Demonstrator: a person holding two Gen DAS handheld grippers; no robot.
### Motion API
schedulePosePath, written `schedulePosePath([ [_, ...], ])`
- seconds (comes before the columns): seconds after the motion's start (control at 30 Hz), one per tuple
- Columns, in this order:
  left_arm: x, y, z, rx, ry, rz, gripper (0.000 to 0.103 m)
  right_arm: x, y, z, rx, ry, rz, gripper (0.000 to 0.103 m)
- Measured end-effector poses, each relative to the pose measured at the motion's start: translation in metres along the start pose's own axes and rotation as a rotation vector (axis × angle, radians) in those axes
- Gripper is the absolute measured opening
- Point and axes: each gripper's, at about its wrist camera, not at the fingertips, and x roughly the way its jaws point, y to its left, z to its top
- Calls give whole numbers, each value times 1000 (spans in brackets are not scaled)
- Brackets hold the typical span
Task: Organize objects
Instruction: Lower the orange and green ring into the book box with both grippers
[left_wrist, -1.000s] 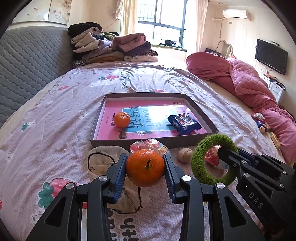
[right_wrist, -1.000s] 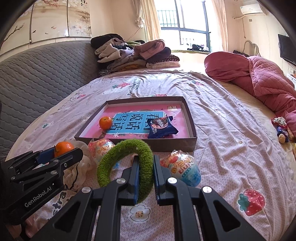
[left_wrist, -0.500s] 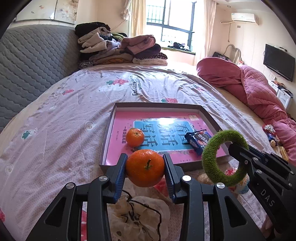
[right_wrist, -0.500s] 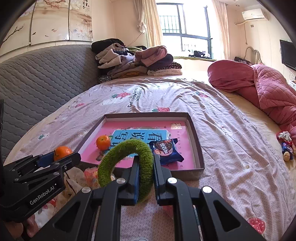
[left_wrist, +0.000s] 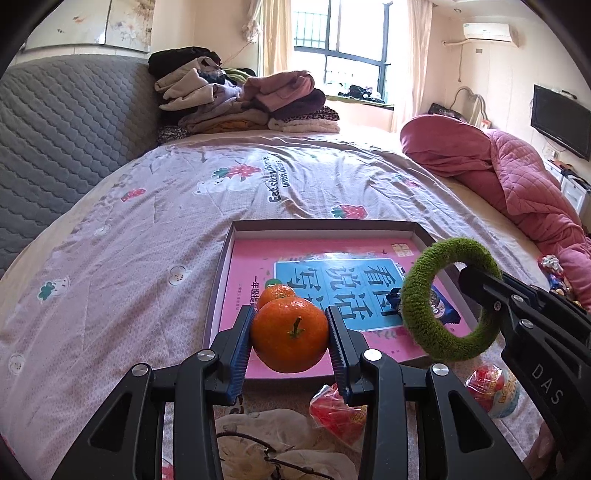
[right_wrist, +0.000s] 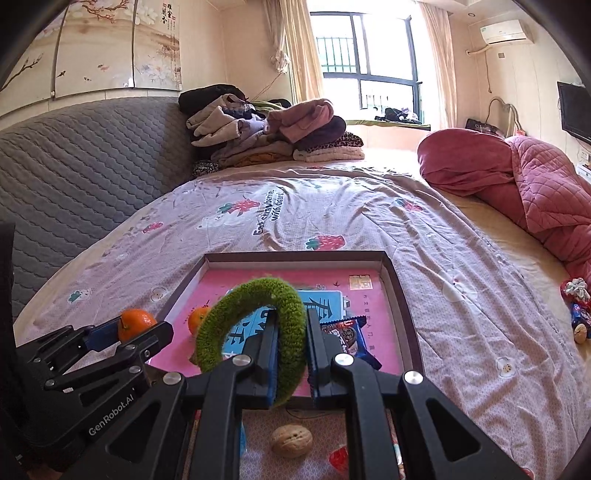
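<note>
The left gripper (left_wrist: 290, 334) has its fingers clamped on a mandarin (left_wrist: 290, 339), held above the near edge of the shallow box (left_wrist: 325, 224) on the bed (left_wrist: 147, 229). The right gripper (right_wrist: 291, 345) pinches a fuzzy green ring (right_wrist: 255, 295) just beside it. Inside the box lie a second mandarin (right_wrist: 197, 320) and a blue snack packet (right_wrist: 351, 338). A walnut (right_wrist: 291, 440), red-wrapped snacks (left_wrist: 495, 387) and a crumpled cloth (left_wrist: 273, 432) lie on the bed before the box, below the grippers

Black left gripper (left_wrist: 290, 334) (blue-ridged jaws), silver screws.
</note>
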Motion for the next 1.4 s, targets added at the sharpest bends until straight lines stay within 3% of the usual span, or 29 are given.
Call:
schedulePosePath([
  [0.8, 44, 20, 0, -40, 74, 10, 40, 35, -7, 2, 27, 39, -15, 13],
  [1.4, 68, 25, -11, -43, 135, 0, 40, 70, 1, -13, 15, 135, -25, 13],
])
